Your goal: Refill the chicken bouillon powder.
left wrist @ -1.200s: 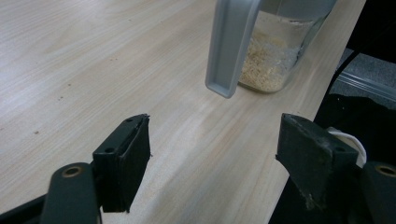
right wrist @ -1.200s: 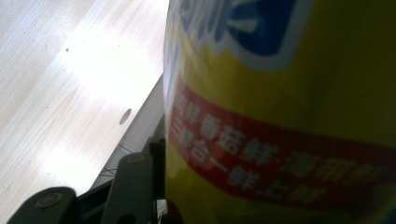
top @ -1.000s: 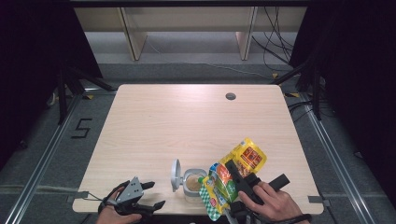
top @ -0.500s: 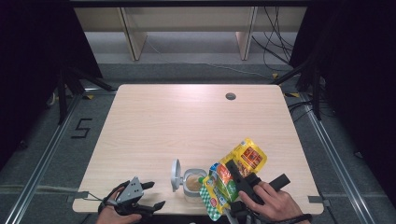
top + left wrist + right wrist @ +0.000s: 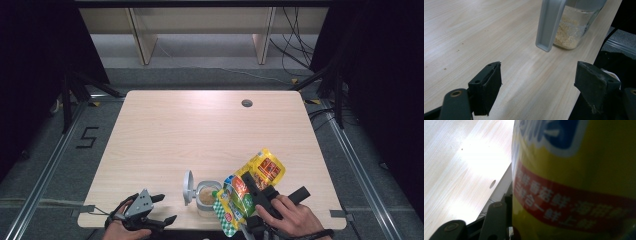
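Observation:
A small clear jar (image 5: 205, 197) holding tan granules stands near the table's front edge, its grey flip lid (image 5: 188, 187) swung open to the left. My right gripper (image 5: 254, 192) is shut on a yellow and green printed pouch (image 5: 262, 170), which is tilted with its lower end at the jar's mouth. In the right gripper view the pouch (image 5: 579, 182) sits close against one black finger (image 5: 496, 220); the other finger is hidden. My left gripper (image 5: 166, 208) rests open at the front left edge, and between its jaws (image 5: 539, 75) is bare wood, with the jar (image 5: 574, 32) and lid (image 5: 550, 25) beyond.
The light wooden table (image 5: 200, 130) has a round cable hole (image 5: 246, 103) at the back right. Metal floor rails run along both sides, and shelving legs stand behind the table. The person's hands come in over the front edge.

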Action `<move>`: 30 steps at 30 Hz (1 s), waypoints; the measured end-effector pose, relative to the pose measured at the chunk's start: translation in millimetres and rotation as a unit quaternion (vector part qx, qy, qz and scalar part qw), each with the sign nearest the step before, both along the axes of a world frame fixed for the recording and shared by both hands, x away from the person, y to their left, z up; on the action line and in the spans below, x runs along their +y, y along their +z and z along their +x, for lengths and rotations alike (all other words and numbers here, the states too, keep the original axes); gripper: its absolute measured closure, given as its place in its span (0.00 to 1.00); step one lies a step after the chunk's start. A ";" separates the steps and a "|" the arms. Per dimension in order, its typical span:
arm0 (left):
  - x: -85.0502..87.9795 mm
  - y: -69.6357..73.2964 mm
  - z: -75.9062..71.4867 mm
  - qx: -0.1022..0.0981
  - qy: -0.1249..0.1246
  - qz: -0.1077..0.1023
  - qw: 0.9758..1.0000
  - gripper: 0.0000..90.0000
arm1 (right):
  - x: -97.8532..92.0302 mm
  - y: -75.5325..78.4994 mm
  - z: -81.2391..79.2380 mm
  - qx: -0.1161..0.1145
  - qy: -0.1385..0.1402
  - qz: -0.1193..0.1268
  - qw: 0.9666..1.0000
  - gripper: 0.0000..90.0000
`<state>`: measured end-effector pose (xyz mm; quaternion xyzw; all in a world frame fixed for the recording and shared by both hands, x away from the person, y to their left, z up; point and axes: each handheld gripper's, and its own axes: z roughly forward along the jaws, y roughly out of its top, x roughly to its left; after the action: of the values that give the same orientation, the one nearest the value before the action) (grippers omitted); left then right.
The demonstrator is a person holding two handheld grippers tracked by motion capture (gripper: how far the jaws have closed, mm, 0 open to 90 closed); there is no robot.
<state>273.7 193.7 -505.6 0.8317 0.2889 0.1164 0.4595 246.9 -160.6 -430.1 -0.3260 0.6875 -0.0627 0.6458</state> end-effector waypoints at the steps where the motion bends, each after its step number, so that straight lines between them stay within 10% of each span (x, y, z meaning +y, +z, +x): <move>1: 0.1 0.2 0.3 0.002 0.001 0.002 1.000 0.23 | -0.3 -0.1 -0.4 -0.005 0.003 0.004 1.000 0.64; 30: 0.6 0.7 1.8 -0.015 -0.008 -0.008 1.000 0.23 | -2.4 0.9 0.6 -0.006 0.000 0.005 1.000 0.65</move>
<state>275.4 194.3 -504.9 0.8284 0.2763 0.1235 0.4714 247.5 -163.0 -429.3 -0.3225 0.6841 -0.0614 0.6513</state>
